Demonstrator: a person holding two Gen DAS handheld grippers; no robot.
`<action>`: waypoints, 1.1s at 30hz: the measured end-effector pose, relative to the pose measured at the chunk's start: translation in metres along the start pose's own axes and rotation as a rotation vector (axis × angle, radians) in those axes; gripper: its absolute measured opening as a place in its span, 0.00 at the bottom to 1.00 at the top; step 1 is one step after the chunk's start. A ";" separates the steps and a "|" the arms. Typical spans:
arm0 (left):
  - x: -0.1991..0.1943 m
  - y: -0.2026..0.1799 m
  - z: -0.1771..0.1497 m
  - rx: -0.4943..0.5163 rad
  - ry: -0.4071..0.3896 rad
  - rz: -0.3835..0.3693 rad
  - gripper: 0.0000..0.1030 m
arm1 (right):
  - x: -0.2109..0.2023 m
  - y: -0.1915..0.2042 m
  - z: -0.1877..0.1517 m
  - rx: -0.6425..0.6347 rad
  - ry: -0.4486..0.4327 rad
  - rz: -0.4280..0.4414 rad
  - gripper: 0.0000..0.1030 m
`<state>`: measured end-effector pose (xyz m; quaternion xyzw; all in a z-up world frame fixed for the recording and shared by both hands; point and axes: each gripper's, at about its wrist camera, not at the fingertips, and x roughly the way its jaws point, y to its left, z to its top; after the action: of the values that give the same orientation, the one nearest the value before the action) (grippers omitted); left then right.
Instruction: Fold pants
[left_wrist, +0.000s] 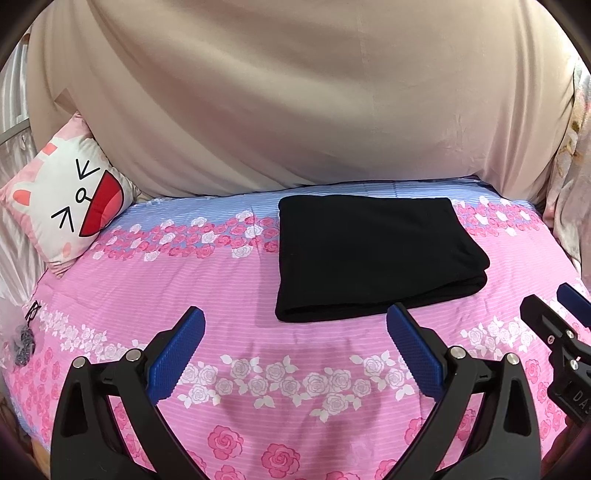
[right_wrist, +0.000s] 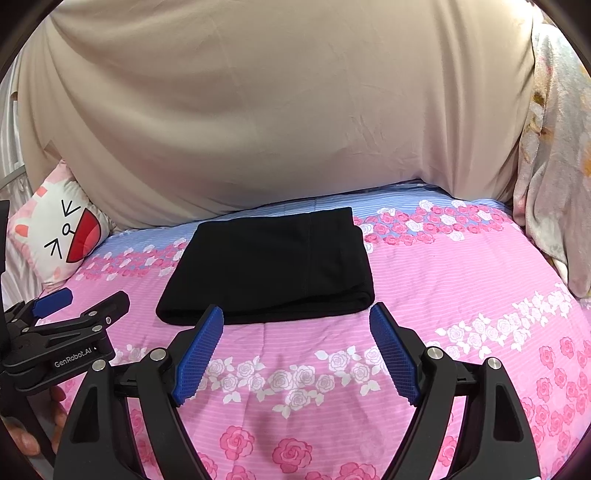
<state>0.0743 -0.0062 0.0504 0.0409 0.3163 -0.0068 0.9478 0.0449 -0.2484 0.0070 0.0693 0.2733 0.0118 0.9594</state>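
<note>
The black pants (left_wrist: 373, 254) lie folded into a thick rectangle on the pink floral bed cover (left_wrist: 229, 295), its rolled fold edge facing me. My left gripper (left_wrist: 295, 317) hovers just short of the near edge, open wide, with nothing between its blue pads (left_wrist: 177, 354). In the right wrist view the same pants (right_wrist: 273, 262) lie flat ahead, and my right gripper (right_wrist: 297, 317) is open just before the near edge, its pads (right_wrist: 393, 354) holding nothing. Each gripper shows at the side of the other's view: the right gripper (left_wrist: 554, 306) and the left gripper (right_wrist: 81, 299).
A cat-face cushion (left_wrist: 70, 210) leans at the back left of the bed. A beige draped sheet (left_wrist: 295, 96) rises behind the pants. Pale floral bedding (right_wrist: 554, 177) is piled at the right edge. A hand (right_wrist: 40, 424) grips the left tool's handle.
</note>
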 end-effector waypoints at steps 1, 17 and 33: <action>0.000 0.000 0.000 0.000 0.000 0.000 0.94 | 0.000 0.000 0.000 0.000 0.002 0.000 0.77; 0.001 0.000 -0.003 -0.003 0.009 -0.004 0.94 | 0.000 0.000 0.000 -0.001 0.006 0.002 0.77; 0.002 0.000 -0.003 -0.003 0.011 0.000 0.94 | 0.001 0.000 0.000 -0.001 0.009 0.005 0.77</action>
<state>0.0746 -0.0064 0.0468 0.0394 0.3215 -0.0063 0.9461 0.0460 -0.2479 0.0063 0.0695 0.2776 0.0146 0.9581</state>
